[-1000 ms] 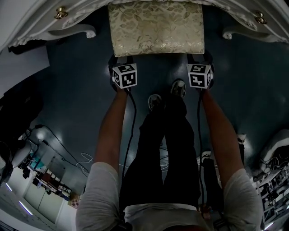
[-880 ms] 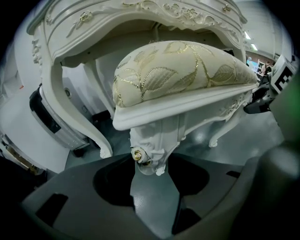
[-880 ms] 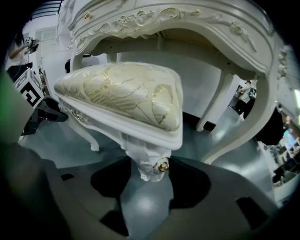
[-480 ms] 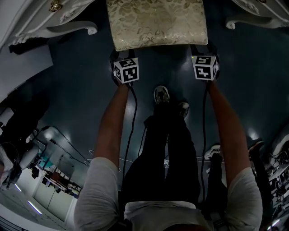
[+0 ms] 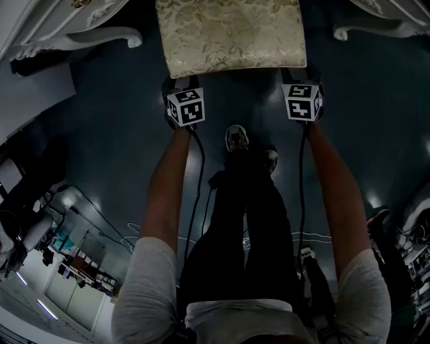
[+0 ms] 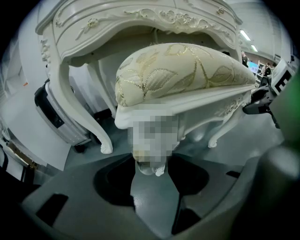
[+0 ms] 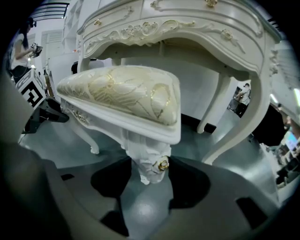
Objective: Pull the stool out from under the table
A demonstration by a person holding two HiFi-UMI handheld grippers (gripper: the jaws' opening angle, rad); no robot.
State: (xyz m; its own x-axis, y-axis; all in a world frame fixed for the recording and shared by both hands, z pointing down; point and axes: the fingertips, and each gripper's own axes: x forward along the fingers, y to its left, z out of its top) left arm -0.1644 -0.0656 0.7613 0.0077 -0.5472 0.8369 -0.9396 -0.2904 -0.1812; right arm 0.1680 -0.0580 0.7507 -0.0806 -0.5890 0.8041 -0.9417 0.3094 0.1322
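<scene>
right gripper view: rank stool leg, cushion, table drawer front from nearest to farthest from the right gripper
1. stool leg: between the jaws, bottom centre.
2. cushion: just above the leg.
3. table drawer front: behind the stool, at the top.

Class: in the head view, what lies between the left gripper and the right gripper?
Only bare dark floor, just short of the stool's near edge; the head view shows it.

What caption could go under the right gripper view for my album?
The right gripper clamps a carved leg of the cushioned stool, in front of the ornate white table.
</scene>
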